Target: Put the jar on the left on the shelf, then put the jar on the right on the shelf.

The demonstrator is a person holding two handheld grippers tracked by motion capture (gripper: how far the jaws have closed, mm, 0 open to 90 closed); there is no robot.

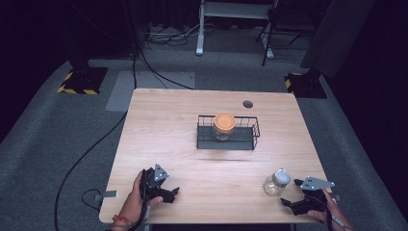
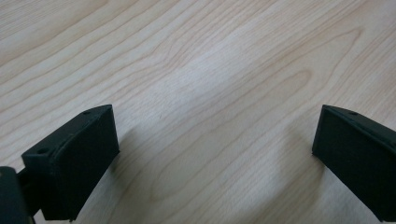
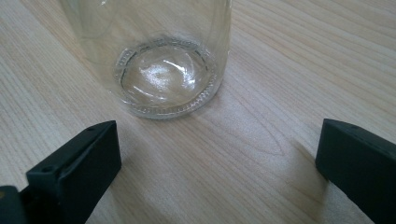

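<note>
A clear glass jar with a white lid (image 1: 277, 183) stands upright near the table's front right. My right gripper (image 1: 292, 192) is just to its right, open, jaws pointing at it. In the right gripper view the jar's glass base (image 3: 163, 79) rests on the wood a little beyond the spread jaws, nothing between them (image 3: 217, 163). A second jar with an orange lid (image 1: 224, 125) stands inside a black wire basket (image 1: 254, 129) at the table's middle. My left gripper (image 1: 173, 192) lies at the front left, open over bare wood (image 2: 215, 154).
The wooden table (image 1: 168, 125) has a small round hole (image 1: 248, 104) near its far edge. Cables (image 1: 86, 154) trail across the grey carpet at the left. Stands and a desk frame (image 1: 202, 29) are beyond the table.
</note>
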